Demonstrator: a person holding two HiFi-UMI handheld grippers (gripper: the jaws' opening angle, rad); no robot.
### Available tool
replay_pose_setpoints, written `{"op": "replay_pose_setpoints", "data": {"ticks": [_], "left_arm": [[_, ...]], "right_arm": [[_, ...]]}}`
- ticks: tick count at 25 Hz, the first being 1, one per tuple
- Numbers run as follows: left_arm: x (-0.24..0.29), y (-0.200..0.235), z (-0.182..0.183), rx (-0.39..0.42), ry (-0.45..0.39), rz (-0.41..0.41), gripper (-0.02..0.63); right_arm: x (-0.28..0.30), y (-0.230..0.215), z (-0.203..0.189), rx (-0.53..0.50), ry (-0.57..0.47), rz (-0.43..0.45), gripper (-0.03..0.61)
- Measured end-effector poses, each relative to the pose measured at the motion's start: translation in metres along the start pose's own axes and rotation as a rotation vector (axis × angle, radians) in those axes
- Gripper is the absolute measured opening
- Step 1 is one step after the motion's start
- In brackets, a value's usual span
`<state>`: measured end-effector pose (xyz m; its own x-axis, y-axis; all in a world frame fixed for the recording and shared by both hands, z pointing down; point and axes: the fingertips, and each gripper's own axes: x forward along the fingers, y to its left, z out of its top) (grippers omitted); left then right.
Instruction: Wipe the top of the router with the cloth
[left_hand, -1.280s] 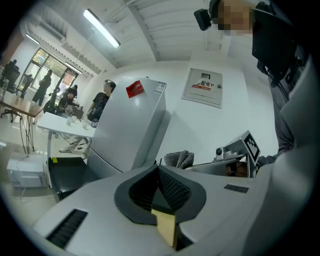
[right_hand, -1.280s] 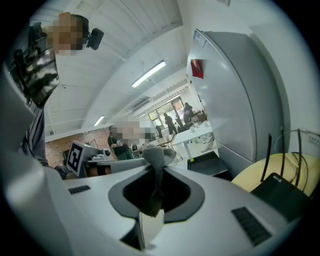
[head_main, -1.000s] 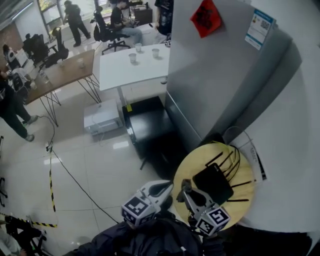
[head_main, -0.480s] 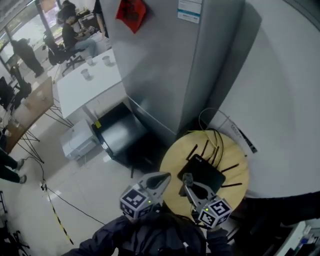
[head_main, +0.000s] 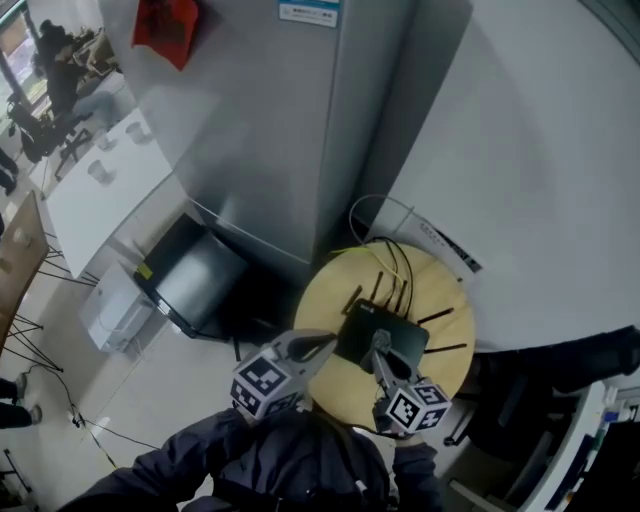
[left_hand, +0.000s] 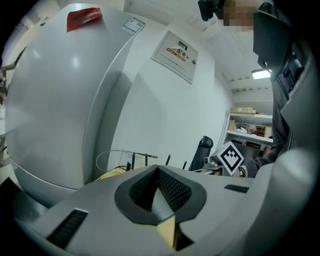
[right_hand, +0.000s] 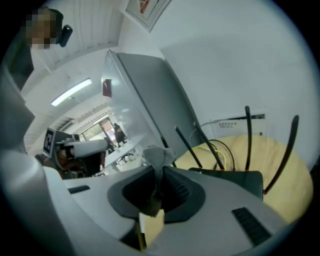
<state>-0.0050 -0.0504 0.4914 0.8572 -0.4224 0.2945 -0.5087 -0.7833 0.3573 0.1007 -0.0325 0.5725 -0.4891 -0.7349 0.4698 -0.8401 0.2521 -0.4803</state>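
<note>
The left tongs are pressed together and empty, above the round desk's near left edge. The right tongs pinch the grey cloth over the near edge of the black router, which lies mid-desk, antennas toward the wall. A grey cabinet stands beyond.

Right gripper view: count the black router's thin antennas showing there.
4. Two thin black antennas lean left at the back, one stands upright, and one rises at the black router's right edge. The right gripper, holding the grey cloth, may hide more.
</note>
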Motion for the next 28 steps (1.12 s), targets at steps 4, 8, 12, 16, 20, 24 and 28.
{"op": "replay_pose_setpoints", "data": {"ticks": [4, 8, 12, 16, 20, 24, 28], "left_arm": [[0.002, 0.014, 0.003, 0.002, 0.025, -0.066, -0.008], [0.0, 0.031, 0.0, 0.003, 0.05, -0.105, -0.007], [-0.003, 0.046, 0.003, 0.001, 0.053, -0.109, -0.006], [-0.007, 0.06, 0.004, -0.008, 0.056, -0.101, -0.006], [-0.003, 0.062, 0.008, -0.011, 0.056, -0.11, -0.006], [0.004, 0.058, 0.01, 0.002, 0.058, -0.124, -0.008], [0.011, 0.055, 0.012, 0.005, 0.066, -0.132, -0.006]], "right_arm": [[0.042, -0.04, -0.012, 0.092, 0.069, -0.126, 0.069], [0.087, -0.061, -0.011, 0.184, 0.091, -0.148, 0.069], [0.128, -0.083, -0.022, 0.195, 0.182, -0.188, 0.069], [0.155, -0.096, -0.032, 0.158, 0.268, -0.234, 0.069], [0.166, -0.109, -0.041, 0.09, 0.362, -0.293, 0.069], [0.152, -0.134, -0.05, 0.068, 0.393, -0.344, 0.069], [0.125, -0.154, -0.053, 0.08, 0.369, -0.381, 0.071]]}}
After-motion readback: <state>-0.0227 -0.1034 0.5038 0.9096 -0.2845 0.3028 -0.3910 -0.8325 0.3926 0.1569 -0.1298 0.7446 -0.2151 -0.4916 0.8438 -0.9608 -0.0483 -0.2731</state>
